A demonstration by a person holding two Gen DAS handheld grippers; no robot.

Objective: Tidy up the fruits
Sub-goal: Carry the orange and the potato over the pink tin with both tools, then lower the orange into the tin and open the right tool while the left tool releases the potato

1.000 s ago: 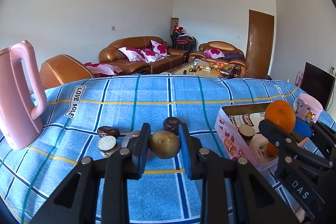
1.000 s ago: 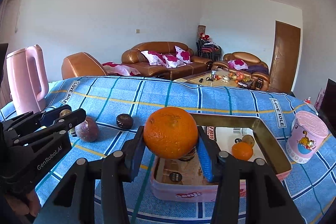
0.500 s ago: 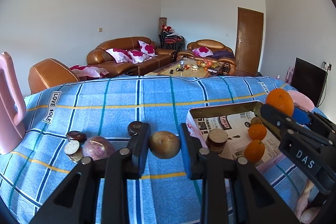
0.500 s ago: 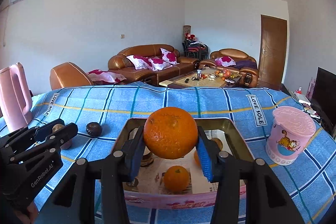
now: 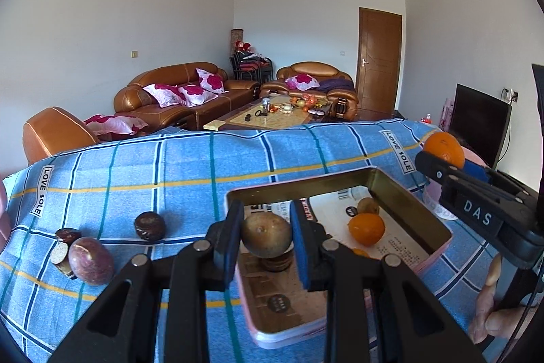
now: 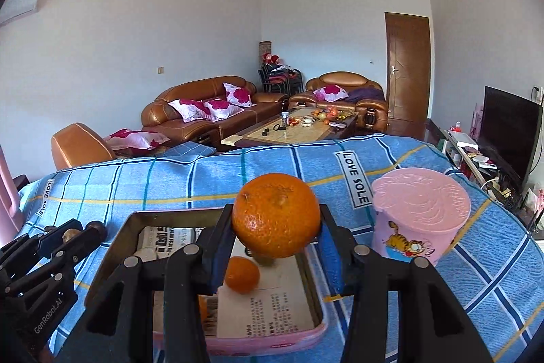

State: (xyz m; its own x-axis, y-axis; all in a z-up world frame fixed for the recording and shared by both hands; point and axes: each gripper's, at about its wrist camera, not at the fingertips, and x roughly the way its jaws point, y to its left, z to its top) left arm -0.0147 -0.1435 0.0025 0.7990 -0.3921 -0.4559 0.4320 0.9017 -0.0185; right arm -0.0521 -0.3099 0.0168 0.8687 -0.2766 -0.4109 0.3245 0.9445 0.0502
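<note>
My left gripper is shut on a round brown fruit and holds it above the near left part of the pink tin box. My right gripper is shut on a large orange above the same box. A small orange and another brown fruit lie in the box on newspaper. A purple passion fruit and dark round fruits lie on the blue checked cloth to the box's left.
A pink cup with a cartoon cat stands right of the box. The right gripper also shows in the left wrist view, with a hand at its handle. A pink kettle's edge is at far left.
Both grippers have moved right with their fruits. The left one now holds the brown fruit over the box; the right one has carried the orange further over the box toward the pink cup.
</note>
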